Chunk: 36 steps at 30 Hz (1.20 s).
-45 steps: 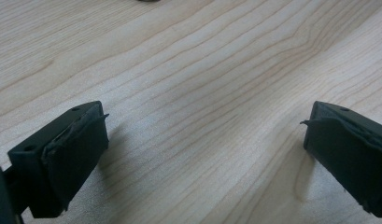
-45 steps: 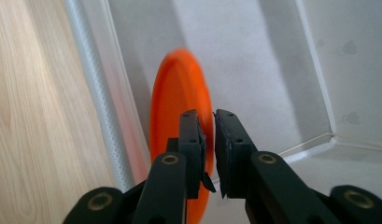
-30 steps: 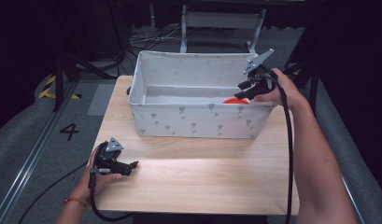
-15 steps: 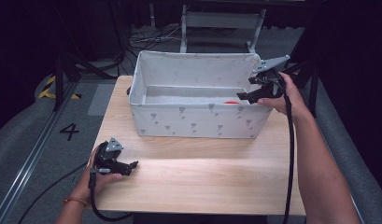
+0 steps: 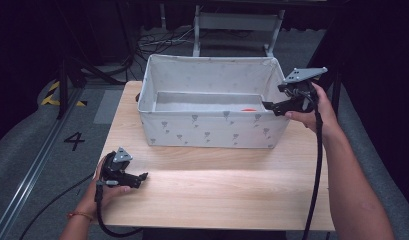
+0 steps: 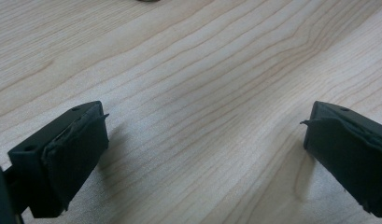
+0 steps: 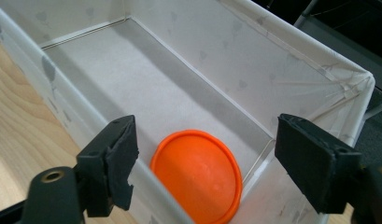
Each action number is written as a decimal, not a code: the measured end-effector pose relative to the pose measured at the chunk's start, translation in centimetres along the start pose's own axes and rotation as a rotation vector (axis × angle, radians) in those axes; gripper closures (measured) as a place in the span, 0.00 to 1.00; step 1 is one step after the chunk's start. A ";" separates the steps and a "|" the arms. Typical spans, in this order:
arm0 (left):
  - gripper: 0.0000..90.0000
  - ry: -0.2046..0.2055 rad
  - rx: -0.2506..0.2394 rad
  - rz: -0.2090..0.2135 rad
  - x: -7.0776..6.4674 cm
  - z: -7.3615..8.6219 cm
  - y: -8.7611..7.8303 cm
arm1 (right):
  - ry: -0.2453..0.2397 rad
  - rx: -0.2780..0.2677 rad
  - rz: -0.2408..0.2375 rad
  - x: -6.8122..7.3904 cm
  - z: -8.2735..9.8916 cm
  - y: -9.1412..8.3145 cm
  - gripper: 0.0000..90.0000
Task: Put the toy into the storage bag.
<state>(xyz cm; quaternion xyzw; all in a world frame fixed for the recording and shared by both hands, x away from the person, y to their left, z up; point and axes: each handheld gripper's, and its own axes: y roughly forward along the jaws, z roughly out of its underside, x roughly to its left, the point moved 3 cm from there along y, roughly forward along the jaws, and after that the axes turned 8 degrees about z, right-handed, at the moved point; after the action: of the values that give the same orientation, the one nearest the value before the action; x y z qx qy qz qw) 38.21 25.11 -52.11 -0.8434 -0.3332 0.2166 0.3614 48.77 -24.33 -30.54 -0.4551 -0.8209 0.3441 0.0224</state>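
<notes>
A white fabric box with a grey print stands on the far half of the wooden table. An orange disc lies flat on the box floor at its right end; the right gripper view looks down on that disc inside the box. My right gripper hovers at the box's right rim. Its jaws have just been opening and stand apart with nothing between them. My left gripper rests on the table at the front left, open and empty.
The box walls stand high around the disc. Bare wood stretches in front of the box. A metal frame and cables lie on the floor beyond the table. A floor rail runs along the left.
My right gripper has drawn back to the right, from over the box's corner to beside its right rim, and its jaws opened. The orange disc left the jaws and lies in the box. The left hand stayed put.
</notes>
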 end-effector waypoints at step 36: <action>0.00 0.000 0.000 0.000 0.0 0.0 0.0 | -0.080 -0.075 0.080 2.8 4.7 -5.1 0.21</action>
<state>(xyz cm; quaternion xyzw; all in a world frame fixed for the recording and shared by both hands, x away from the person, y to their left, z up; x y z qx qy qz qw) 38.21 25.11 -52.11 -0.8433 -0.3335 0.2167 0.3614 41.78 -26.57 -31.97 -0.4738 -0.8147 0.3318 -0.0414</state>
